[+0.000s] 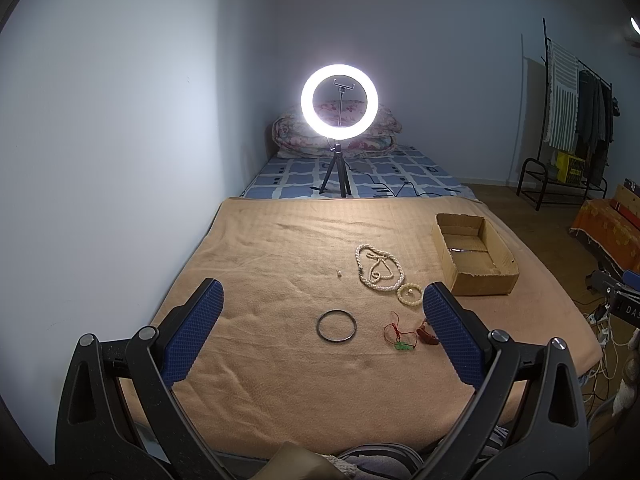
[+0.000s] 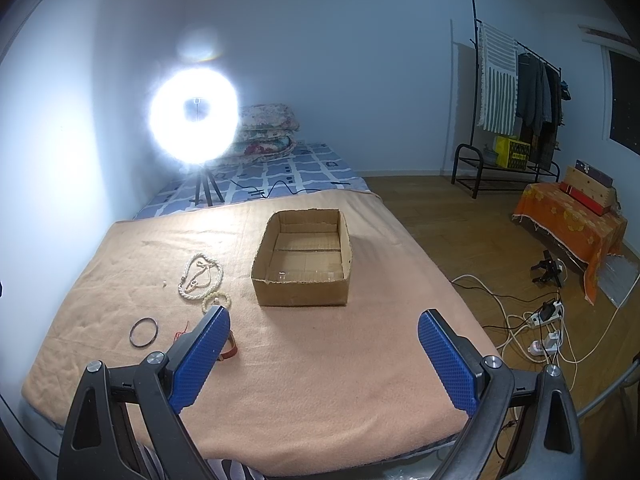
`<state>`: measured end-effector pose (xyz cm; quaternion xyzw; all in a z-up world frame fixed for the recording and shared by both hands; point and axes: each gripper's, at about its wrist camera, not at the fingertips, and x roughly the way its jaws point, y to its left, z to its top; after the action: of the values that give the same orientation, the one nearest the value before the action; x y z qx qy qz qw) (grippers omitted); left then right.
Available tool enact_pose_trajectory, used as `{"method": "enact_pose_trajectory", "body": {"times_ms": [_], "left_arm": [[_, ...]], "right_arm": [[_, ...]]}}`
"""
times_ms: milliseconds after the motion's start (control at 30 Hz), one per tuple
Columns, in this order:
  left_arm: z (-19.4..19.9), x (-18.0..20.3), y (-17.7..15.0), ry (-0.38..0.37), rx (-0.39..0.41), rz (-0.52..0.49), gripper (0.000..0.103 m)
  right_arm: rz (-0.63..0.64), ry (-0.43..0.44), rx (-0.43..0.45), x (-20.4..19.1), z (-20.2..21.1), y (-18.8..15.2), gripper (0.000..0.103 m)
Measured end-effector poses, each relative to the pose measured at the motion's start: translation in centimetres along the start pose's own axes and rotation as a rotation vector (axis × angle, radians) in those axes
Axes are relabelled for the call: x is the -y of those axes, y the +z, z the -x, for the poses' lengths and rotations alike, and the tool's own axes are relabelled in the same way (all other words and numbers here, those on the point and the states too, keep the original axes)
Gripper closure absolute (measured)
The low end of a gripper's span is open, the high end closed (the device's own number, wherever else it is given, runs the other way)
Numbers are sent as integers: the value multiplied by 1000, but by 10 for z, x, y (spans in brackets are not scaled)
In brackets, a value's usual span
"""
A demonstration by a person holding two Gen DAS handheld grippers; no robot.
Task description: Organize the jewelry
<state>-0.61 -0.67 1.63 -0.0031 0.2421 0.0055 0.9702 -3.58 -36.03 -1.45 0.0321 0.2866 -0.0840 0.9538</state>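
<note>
Peach blanket (image 1: 280, 360) covers the bed, with a ring light (image 1: 339, 105) glowing at its far edge. Only my left camera shows the green charm (image 1: 403, 347) on red cord. My left gripper (image 1: 322, 320) gapes wide, empty, with the dark bangle (image 1: 336, 327) lying between its fingers and the pearl necklace (image 1: 376, 268) beyond. My right gripper (image 2: 324, 336) also spreads wide and holds nothing; the cardboard box (image 2: 304, 294) sits just ahead of it.
</note>
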Motion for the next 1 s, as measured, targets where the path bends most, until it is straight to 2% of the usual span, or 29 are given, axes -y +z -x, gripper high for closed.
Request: {"method": "enact_pose_trajectory", "body": {"times_ms": [467,900,1000], "left_arm": [[-6,1,-3,2,-15,-6,1],[-52,-14,-16,18,-92,-33,1],[-69,-20,-22,8,-122,-42,1]], "right_arm": [[2,-5,-11,2,-3,1,6],[109,-23,-33,-16,-31,-5,5],[131,-2,-14,-21,-36,-8,4]]}}
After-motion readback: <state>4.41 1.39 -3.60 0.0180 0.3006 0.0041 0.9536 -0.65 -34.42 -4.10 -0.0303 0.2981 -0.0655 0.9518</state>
